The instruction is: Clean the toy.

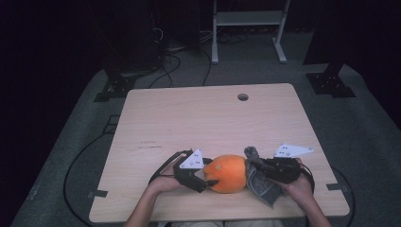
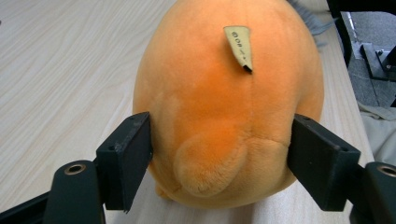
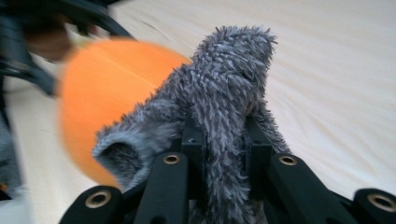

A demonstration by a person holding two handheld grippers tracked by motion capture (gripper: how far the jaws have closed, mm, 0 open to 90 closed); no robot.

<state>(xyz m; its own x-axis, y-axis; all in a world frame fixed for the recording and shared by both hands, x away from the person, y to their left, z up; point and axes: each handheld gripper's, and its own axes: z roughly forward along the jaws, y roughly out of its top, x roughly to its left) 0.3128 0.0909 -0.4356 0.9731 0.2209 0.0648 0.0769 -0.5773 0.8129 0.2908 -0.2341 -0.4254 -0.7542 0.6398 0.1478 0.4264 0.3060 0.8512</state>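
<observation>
**Holding the plush steady while the grey cloth is gripped**

Working near the tabletop's front edge, the left hand-held gripper straddles the round orange plush toy, jaws part open, pads beside its flanks; they should close gently and evenly. The right hand-held gripper is clamped tight on the shaggy grey fabric piece beside the toy. Farther up, a small tan sewn-in tag bears print too small to read.

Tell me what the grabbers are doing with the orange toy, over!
Left gripper open, jaws either side of the orange plush toy, not squeezing. Right gripper shut on the grey fuzzy cloth. Toy on the table. Nothing in the way.
</observation>
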